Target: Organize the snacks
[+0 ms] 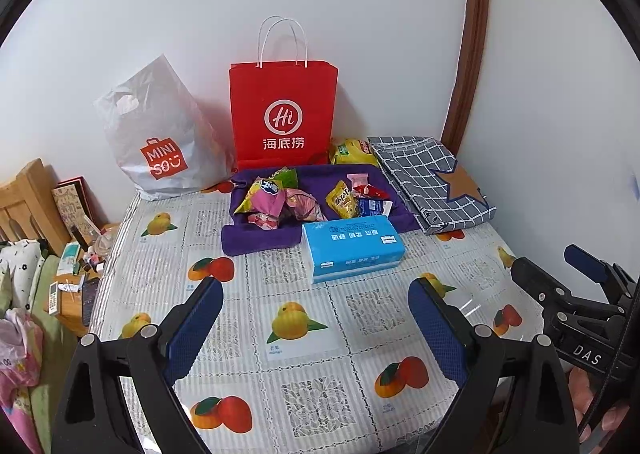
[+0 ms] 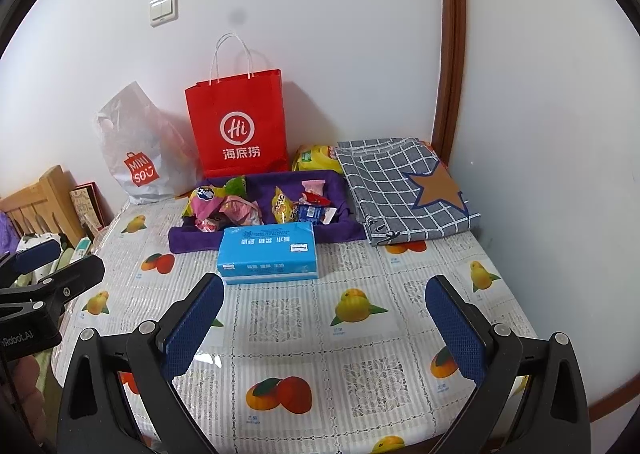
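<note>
Taking the blue tissue pack (image 1: 354, 248) as landmark on the fruit-print tablecloth (image 1: 280, 334): far back to its left leans a white Miniso plastic bag (image 1: 160, 142), then a red Haidilao paper bag (image 1: 283, 114) upright against the wall. Directly behind the pack, touching it, a purple tray (image 1: 260, 240) holds the snack packets (image 1: 308, 200). Back right lies a yellow snack bag (image 1: 352, 152), then a folded grey checked cloth (image 1: 432, 182). Nearer than the pack, the left gripper (image 1: 316, 330) and right gripper (image 2: 324, 328) hover spread wide, nothing between their pads.

red paper bag (image 1: 283, 114), beyond the claw: "Hi", 海底捞
white plastic bag (image 1: 160, 142), far left: "MINISO"
other gripper's body (image 1: 586, 354), right of the claw: "DAS"
</note>
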### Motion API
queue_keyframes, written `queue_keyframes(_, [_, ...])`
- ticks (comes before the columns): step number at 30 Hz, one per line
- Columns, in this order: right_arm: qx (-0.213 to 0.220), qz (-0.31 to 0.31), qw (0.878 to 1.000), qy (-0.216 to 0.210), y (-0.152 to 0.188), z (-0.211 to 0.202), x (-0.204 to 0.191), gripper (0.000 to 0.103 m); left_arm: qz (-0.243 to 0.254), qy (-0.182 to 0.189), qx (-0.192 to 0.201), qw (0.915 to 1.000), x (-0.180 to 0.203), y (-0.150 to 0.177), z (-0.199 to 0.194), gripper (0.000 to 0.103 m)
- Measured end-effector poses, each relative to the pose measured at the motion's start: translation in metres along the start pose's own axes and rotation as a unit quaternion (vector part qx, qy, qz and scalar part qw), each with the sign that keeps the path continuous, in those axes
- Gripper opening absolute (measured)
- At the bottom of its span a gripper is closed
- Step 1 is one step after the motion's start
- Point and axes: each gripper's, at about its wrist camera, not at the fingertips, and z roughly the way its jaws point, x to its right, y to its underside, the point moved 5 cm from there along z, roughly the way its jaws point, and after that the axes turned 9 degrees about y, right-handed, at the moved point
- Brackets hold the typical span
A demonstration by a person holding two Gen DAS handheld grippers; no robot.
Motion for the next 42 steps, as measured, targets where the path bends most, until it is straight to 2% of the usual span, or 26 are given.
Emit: queue_keyframes(42, [0.006, -0.001, 1.000, -0.004, -0.0042, -0.0053, -0.0002, 0.100, 0.003, 0.002, -0.001, 1.0000, -0.0003, -0.0025, -0.0013, 0.094])
